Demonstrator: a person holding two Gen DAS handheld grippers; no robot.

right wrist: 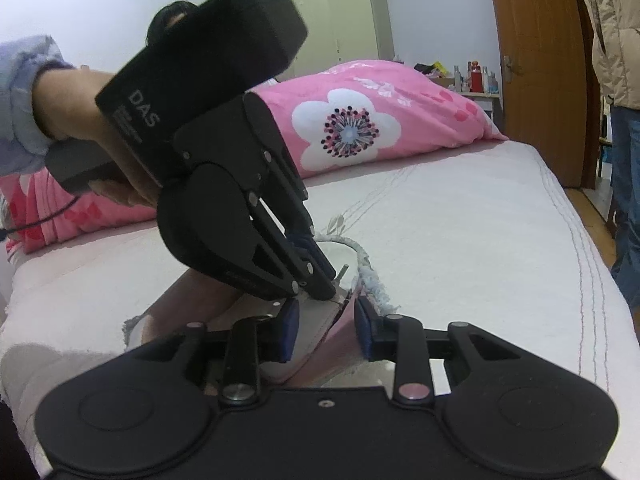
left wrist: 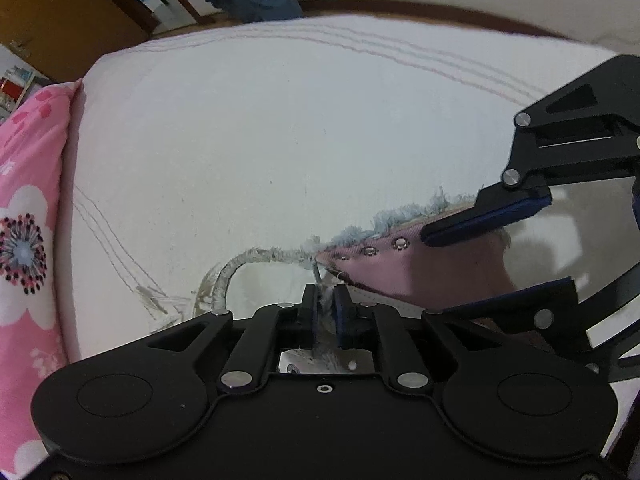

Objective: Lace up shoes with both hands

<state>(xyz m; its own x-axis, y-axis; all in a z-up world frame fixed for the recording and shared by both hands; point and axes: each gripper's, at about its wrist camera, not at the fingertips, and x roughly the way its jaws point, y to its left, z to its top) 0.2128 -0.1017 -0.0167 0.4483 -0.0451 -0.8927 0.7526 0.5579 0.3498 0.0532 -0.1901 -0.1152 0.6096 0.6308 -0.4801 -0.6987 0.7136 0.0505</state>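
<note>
A pink shoe (left wrist: pixel 400 268) with metal eyelets and a frayed blue trim lies on the white bed (left wrist: pixel 280 140). Its white toe points away from me in the right wrist view. My left gripper (left wrist: pixel 326 305) hangs over the eyelet row, jaws narrowly apart, with the pale lace (left wrist: pixel 327 300) between the pads but not pressed. The lace's grey tip (left wrist: pixel 316 273) sticks out ahead of them. In the right wrist view a hand holds that left gripper (right wrist: pixel 326 294) tilted down at the shoe (right wrist: pixel 316 320). My right gripper (right wrist: pixel 326 328) is shut on the shoe's tongue and eyelet flap. From the left wrist view that right gripper (left wrist: pixel 436 276) straddles the pink upper.
A pink flowered pillow (right wrist: pixel 352 128) lies at the head of the bed (right wrist: pixel 460 220); the same pillow (left wrist: pixel 28 220) borders the left wrist view. A person in jeans (right wrist: pixel 626 200) stands by the bed's edge near a wooden door (right wrist: pixel 536 60). A pale wardrobe (right wrist: pixel 352 24) is behind.
</note>
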